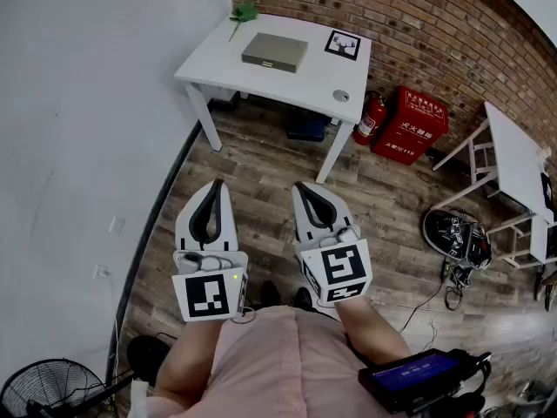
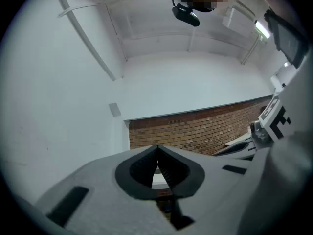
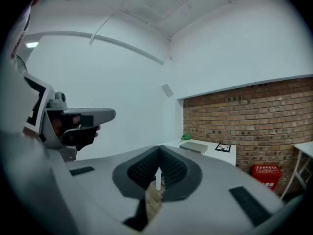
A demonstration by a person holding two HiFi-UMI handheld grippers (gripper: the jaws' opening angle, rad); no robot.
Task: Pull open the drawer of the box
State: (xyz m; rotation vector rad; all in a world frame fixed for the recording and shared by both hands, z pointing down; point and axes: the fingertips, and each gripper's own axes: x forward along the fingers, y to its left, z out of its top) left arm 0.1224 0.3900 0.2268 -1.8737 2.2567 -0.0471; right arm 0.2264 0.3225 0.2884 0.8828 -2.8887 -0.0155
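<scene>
The box [image 1: 274,51] is a flat grey case lying on the white table [image 1: 296,81] against the brick wall, far ahead of me. It shows small in the right gripper view as the box [image 3: 193,146]. My left gripper [image 1: 217,183] and right gripper [image 1: 301,185] are held side by side close to my body over the wooden floor, well short of the table. Both are shut with nothing between the pads. The left gripper [image 2: 157,147] points up at the white wall and brick. The right gripper [image 3: 159,149] points toward the table.
A green plant sprig [image 1: 244,12], a marker card [image 1: 343,44] and a small round cap [image 1: 341,96] share the table. A fire extinguisher [image 1: 372,117] and red cabinet [image 1: 412,124] stand to its right. White furniture [image 1: 513,159], a bag [image 1: 457,238] and a fan [image 1: 52,390] ring the floor.
</scene>
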